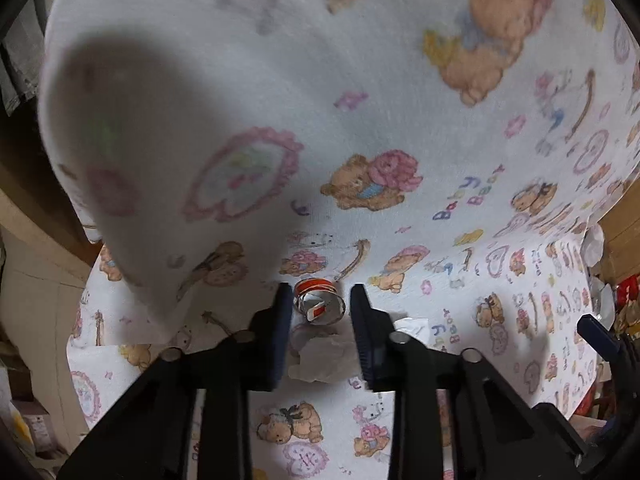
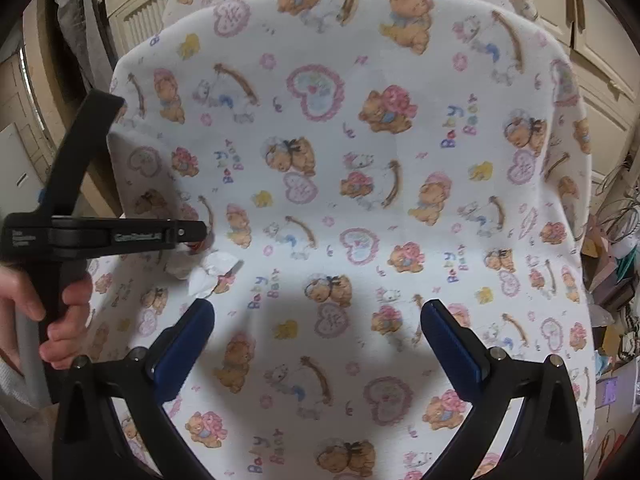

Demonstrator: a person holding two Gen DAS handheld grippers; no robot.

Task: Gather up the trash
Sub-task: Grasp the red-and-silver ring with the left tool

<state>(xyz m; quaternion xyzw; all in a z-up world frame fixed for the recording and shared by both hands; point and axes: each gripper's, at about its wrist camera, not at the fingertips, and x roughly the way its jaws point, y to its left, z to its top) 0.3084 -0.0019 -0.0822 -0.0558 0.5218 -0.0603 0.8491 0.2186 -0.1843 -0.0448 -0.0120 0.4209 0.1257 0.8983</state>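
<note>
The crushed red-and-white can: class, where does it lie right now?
In the left wrist view, the crushed can lies on the teddy-bear cloth, between the open left hand-held gripper fingertips, just beyond a crumpled tissue.

A crushed red-and-white metal can (image 1: 319, 305) is lying on the teddy-bear-print white cloth (image 1: 400, 140), with crumpled white paper tissues (image 1: 320, 360) sitting just nearer, one (image 1: 412, 327) to its right.

From my left wrist view the upper bear-print blanket (image 1: 280, 60) is blurred, and in my right wrist view the left claw (image 2: 192, 236) hides most of the crushed can (image 2: 196, 245).
</note>
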